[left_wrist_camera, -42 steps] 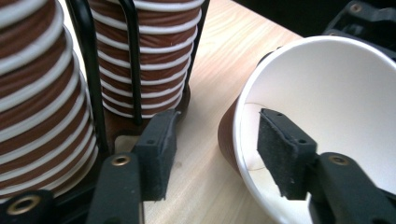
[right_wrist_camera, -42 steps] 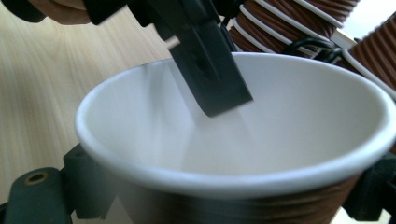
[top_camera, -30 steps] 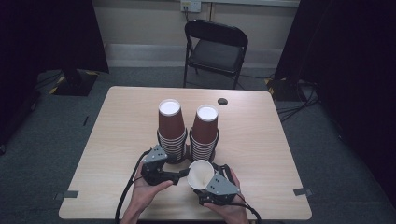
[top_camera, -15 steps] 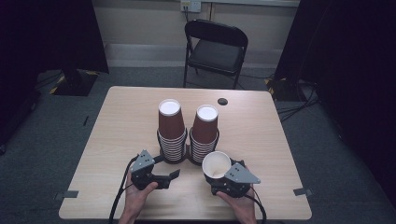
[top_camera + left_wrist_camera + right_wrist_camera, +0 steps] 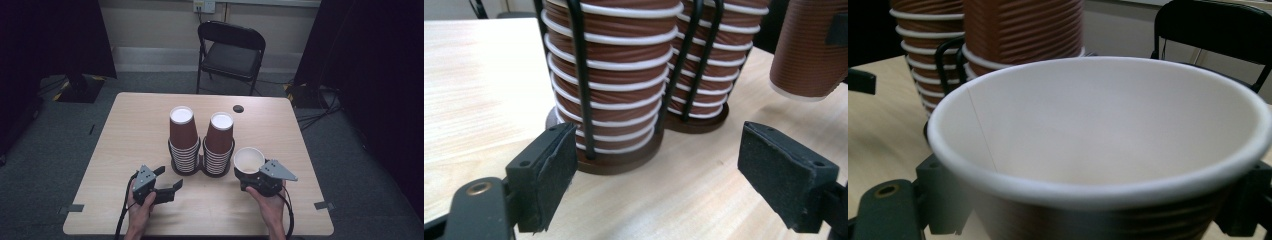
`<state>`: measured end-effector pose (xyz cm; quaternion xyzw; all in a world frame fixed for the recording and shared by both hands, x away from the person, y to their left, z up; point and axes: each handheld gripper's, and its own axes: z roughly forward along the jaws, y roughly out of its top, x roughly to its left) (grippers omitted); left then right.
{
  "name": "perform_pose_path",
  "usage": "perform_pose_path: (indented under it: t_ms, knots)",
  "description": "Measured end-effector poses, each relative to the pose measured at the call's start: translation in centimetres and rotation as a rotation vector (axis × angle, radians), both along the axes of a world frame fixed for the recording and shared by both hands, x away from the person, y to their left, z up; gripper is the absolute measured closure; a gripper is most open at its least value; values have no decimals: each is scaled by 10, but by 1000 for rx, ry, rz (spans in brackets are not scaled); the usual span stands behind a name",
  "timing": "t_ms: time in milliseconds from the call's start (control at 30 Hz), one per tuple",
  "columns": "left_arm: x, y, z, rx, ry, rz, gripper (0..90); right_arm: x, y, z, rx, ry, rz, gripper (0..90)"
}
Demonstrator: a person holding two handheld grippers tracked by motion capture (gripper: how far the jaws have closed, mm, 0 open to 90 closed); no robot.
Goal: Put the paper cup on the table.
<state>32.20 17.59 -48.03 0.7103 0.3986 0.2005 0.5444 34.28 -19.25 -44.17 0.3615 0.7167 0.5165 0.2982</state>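
Gripping ribbed paper cup (image 5: 248,161), right hand-held gripper (image 5: 256,179)

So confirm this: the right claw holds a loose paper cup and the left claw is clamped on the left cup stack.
Not quite. The right claw does hold the paper cup, but the left claw is open and holds nothing; the left gripper view shows its jaws apart, short of the left cup stack.

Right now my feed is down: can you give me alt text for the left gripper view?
Two open black fingers frame a wire rack holding two stacks of ribbed brown cups on a wooden table. At upper right, a single cup hangs above the table, held by the other gripper.
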Motion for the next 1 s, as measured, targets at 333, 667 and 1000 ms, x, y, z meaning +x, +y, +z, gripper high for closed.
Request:
perform_pose_path:
  t_ms: [333,667,1000]
  knots:
    - [-5,-7,-6,67,-56,87,158,29,-13,-2,66,-11,-59,115]
    - [-7,-9,-11,79,-68,112,155,54,-19,1,73,-41,-96,116]
    - [-9,-14,-15,67,-69,112,155,74,-13,-15,113,-37,-88,117]
